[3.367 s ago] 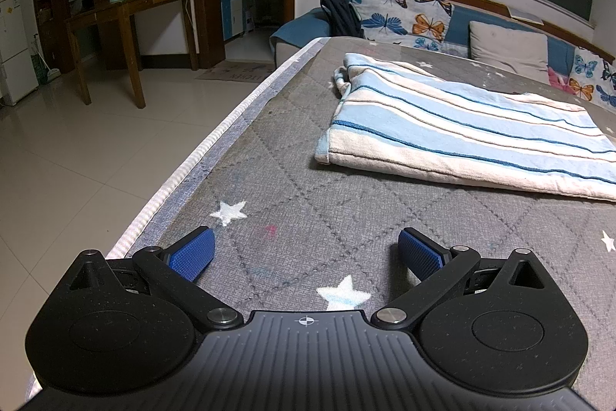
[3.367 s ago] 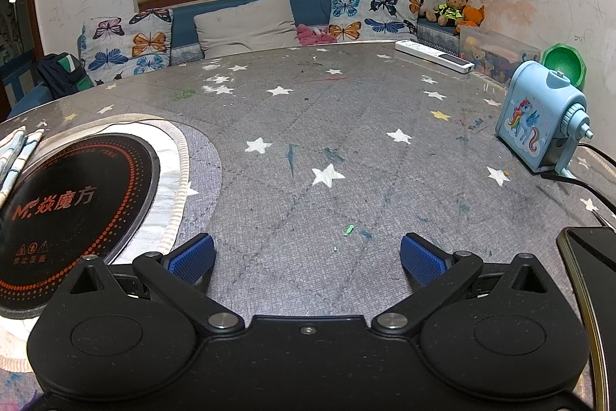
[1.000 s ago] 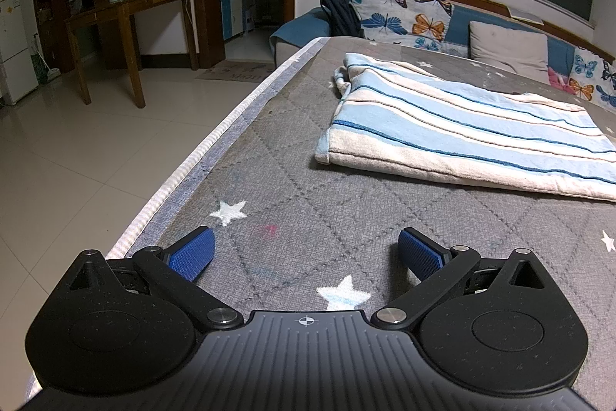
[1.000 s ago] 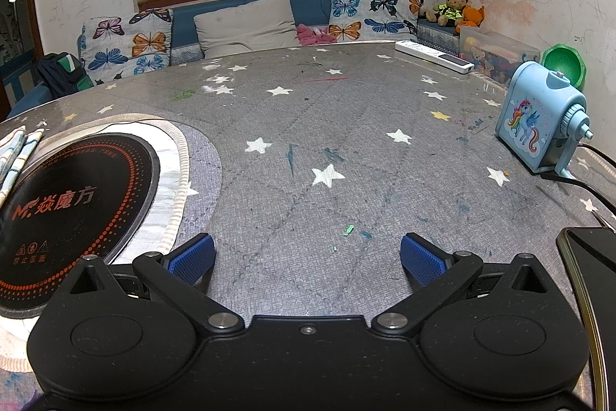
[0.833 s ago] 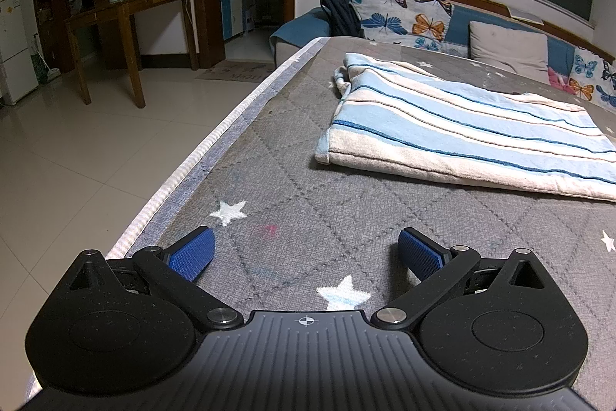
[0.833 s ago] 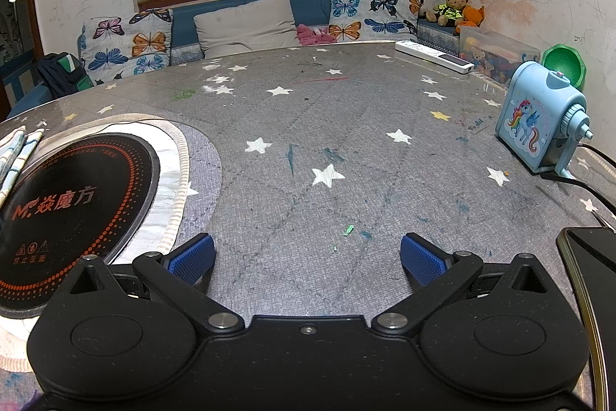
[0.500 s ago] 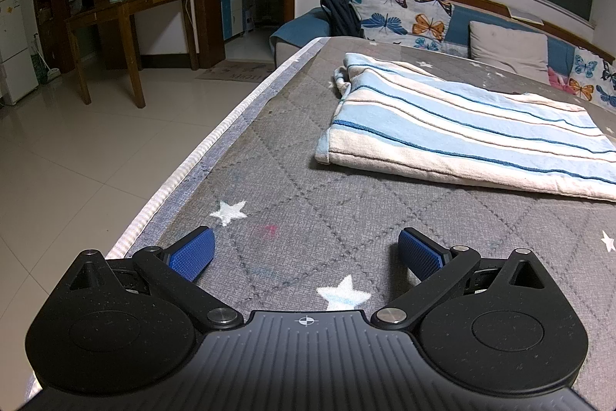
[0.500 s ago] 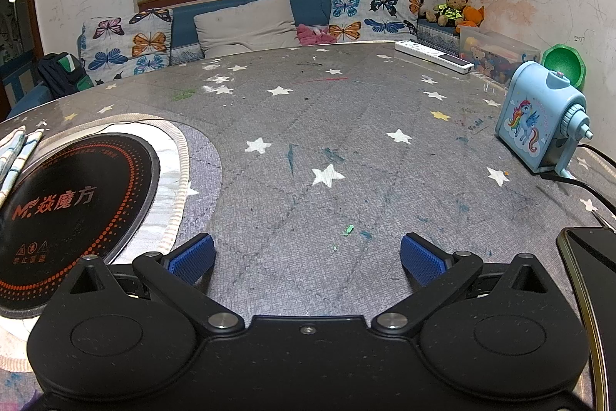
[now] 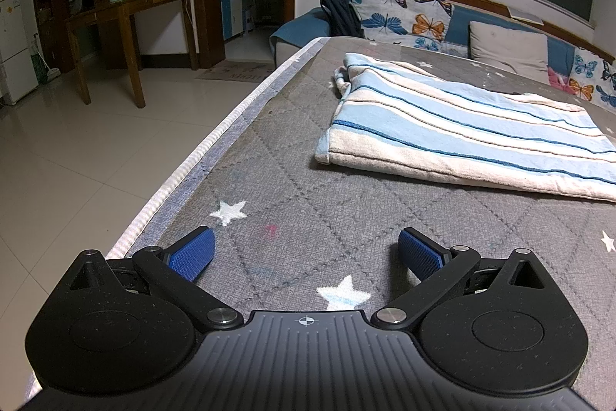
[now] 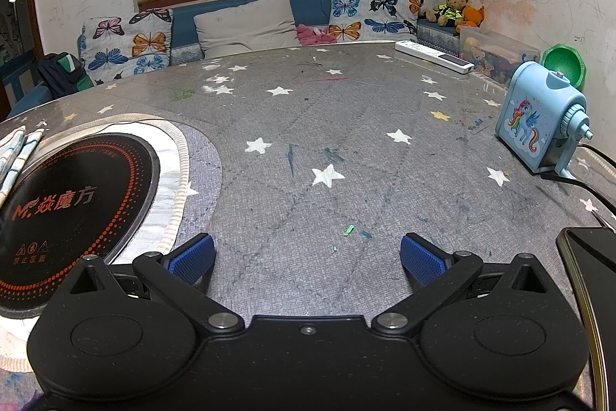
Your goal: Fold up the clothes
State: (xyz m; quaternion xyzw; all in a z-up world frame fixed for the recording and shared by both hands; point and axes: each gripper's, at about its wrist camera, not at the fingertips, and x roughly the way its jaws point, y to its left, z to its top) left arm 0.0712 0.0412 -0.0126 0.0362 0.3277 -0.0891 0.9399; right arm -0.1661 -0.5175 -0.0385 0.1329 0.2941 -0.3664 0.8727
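Observation:
A blue-and-white striped cloth (image 9: 454,126) lies folded flat on the grey star-patterned table cover (image 9: 346,218), ahead and to the right in the left wrist view. My left gripper (image 9: 306,251) rests low near the table's left edge, open, well short of the cloth, with nothing between its blue pads (image 9: 192,253). In the right wrist view only a corner of the striped cloth (image 10: 17,153) shows at the far left. My right gripper (image 10: 306,253) is open over bare table, holding nothing.
A black round induction plate (image 10: 73,195) sits in the table at the left. A blue pencil sharpener (image 10: 539,118) with a cable, a phone (image 10: 593,264), and a white remote (image 10: 435,56) line the right side. Butterfly cushions (image 10: 246,22) sit behind. The floor (image 9: 77,149) drops off left.

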